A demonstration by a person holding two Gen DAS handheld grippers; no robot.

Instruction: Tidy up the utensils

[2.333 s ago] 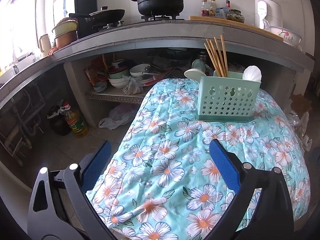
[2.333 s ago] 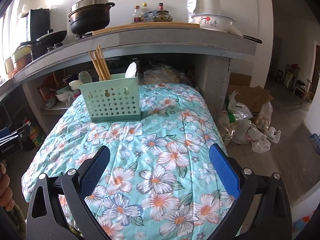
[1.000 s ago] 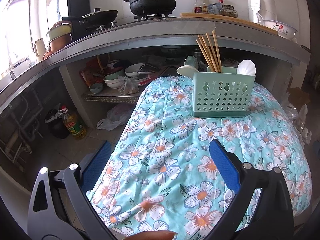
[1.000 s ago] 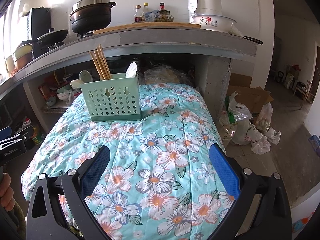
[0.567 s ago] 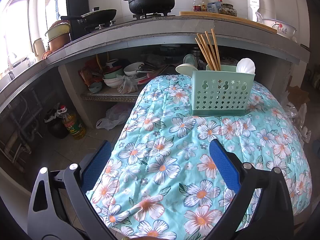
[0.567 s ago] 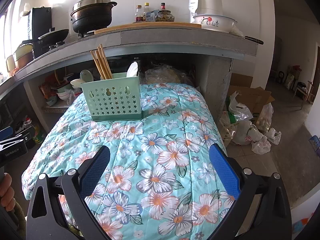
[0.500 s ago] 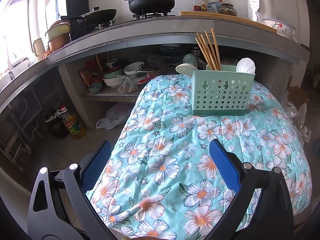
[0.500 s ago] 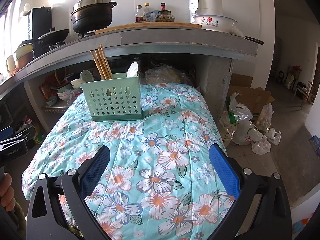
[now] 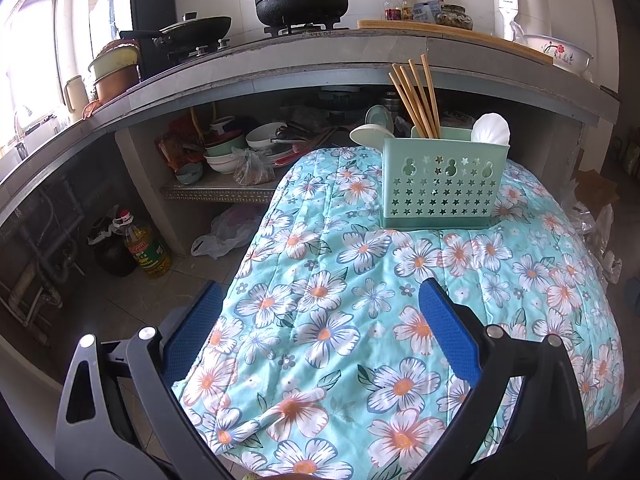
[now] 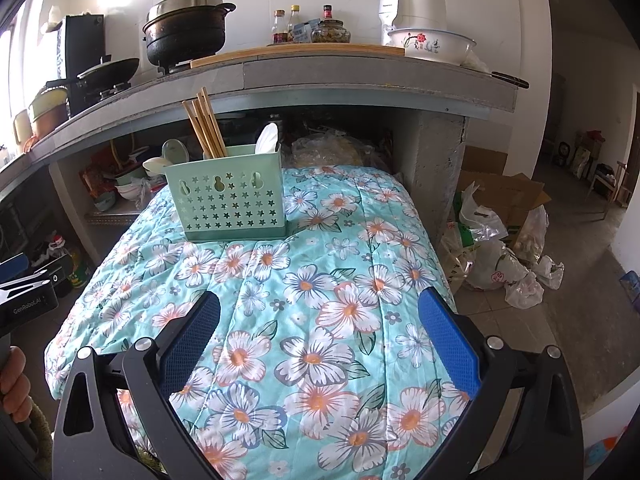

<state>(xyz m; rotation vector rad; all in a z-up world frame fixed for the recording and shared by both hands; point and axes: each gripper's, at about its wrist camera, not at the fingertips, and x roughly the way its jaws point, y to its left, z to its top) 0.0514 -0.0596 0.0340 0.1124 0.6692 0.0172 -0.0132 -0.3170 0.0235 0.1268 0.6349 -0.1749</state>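
Small view drift only. In the left wrist view, the utensil caddy (image 9: pixel 443 184) sits slightly left of and higher than 2.3 s ago, so the left gripper (image 9: pixel 320 300) shifted a little right and back; since 0.6 s ago almost nothing moved. In the right wrist view, the caddy crept slightly right; the left gripper at frame edge dropped a bit lower.

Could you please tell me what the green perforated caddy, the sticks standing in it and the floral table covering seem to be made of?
The mint-green star-punched utensil caddy looks like moulded plastic: smooth matte walls, clean cut-outs. The tan chopsticks seem to be bamboo or wood, going by their pale brown, unglossy shafts. The turquoise floral quilted cover appears to be padded fabric with stitched seams and soft folds at the edge.
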